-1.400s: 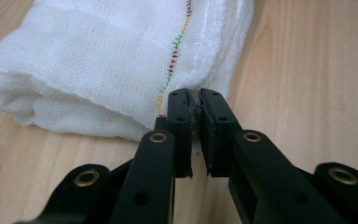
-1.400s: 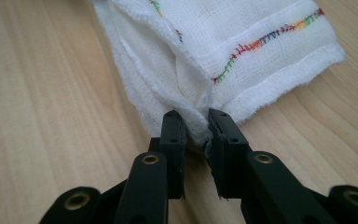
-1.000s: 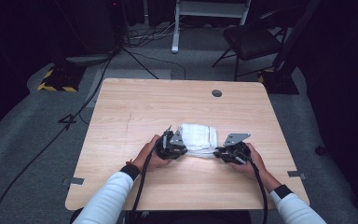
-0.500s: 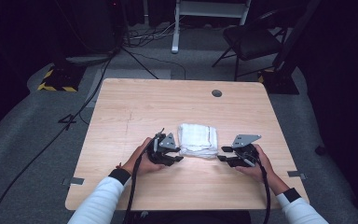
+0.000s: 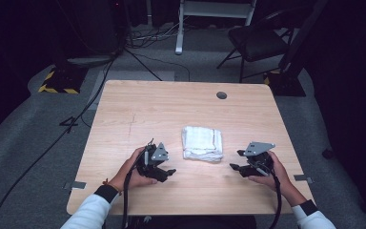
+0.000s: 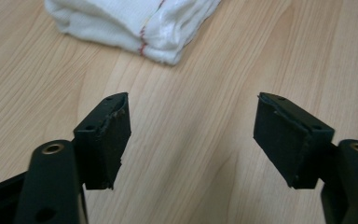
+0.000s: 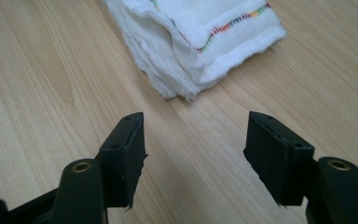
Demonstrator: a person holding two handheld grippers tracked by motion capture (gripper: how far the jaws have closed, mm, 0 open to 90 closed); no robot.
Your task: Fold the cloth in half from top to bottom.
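Left to right across the worktop [image 5: 124, 109]. Left claw [image 5: 166, 174]: jaws apart, nothing between them, held low near the front edge; half a second ago it sat just beside the towel's left side, and it now stands clear of it. Folded towel [image 5: 201, 143]: lies flat at the middle of the worktop, between the 2 claws and touching neither. It is white, folded into a compact rectangular pad of several layers, with a line of coloured stitching near 1 hem; the stacked edges look even, with slight bulging at the corners. Right claw [image 5: 235, 160]: jaws apart and empty, likewise drawn back from the towel's right side. Both claws backing off from a squared-up bundle suggests the folding is finished or very nearly so.
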